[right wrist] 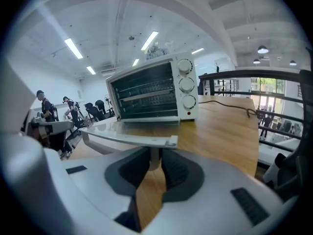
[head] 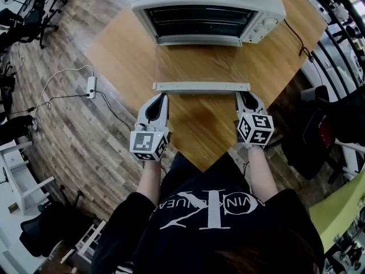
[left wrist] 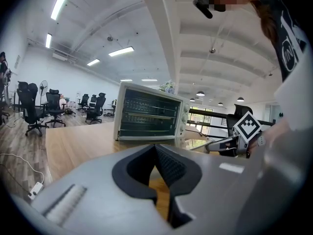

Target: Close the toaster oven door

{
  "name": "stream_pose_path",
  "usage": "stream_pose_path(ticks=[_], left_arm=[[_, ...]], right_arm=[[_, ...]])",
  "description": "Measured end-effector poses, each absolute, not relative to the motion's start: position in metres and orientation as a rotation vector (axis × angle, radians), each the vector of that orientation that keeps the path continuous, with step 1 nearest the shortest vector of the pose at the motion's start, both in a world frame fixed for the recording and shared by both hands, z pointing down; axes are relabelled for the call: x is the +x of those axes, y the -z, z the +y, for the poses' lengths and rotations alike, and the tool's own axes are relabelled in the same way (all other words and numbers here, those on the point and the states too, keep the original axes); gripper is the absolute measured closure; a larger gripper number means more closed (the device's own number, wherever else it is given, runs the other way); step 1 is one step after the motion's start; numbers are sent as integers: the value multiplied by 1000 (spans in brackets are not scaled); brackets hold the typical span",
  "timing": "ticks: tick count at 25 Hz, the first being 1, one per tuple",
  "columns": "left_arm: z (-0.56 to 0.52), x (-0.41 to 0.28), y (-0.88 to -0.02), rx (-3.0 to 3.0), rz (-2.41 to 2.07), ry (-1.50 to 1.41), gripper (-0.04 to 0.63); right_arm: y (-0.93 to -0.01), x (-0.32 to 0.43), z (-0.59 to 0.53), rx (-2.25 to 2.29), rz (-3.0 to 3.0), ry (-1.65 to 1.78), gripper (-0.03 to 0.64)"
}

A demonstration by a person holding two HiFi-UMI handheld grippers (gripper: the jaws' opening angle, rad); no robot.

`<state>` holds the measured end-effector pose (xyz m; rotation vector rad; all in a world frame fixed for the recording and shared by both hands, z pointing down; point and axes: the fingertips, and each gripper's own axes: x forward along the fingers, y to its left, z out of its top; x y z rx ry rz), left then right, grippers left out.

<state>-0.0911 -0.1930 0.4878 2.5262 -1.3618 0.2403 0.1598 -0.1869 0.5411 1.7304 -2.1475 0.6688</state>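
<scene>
The white toaster oven point(head: 208, 4) stands at the far end of the wooden table point(head: 122, 47). Its glass door point(head: 197, 61) lies open flat toward me, with the door handle point(head: 201, 87) at its near edge. My left gripper point(head: 163, 96) is just short of the handle's left end; its jaws are shut and hold nothing point(left wrist: 156, 148). My right gripper point(head: 244, 95) is at the handle's right end. In the right gripper view a white post of the door handle point(right wrist: 132, 138) sits between the closed pads of the right gripper point(right wrist: 154, 155).
A black power cable point(head: 296, 39) runs over the table's right side from the oven. A black railing point(head: 336, 44) borders the right. On the wood floor at the left lie a white power strip point(head: 91, 86) and cords, with office chairs point(head: 34, 10) beyond.
</scene>
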Motion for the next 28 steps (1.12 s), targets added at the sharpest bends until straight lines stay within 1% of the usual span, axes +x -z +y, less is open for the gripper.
stream_pose_path(ticks=[28], left_arm=[[-206, -106, -446, 2541, -1461, -146, 583]], right_arm=[[-427, 167, -235, 1833, -2316, -456, 552]])
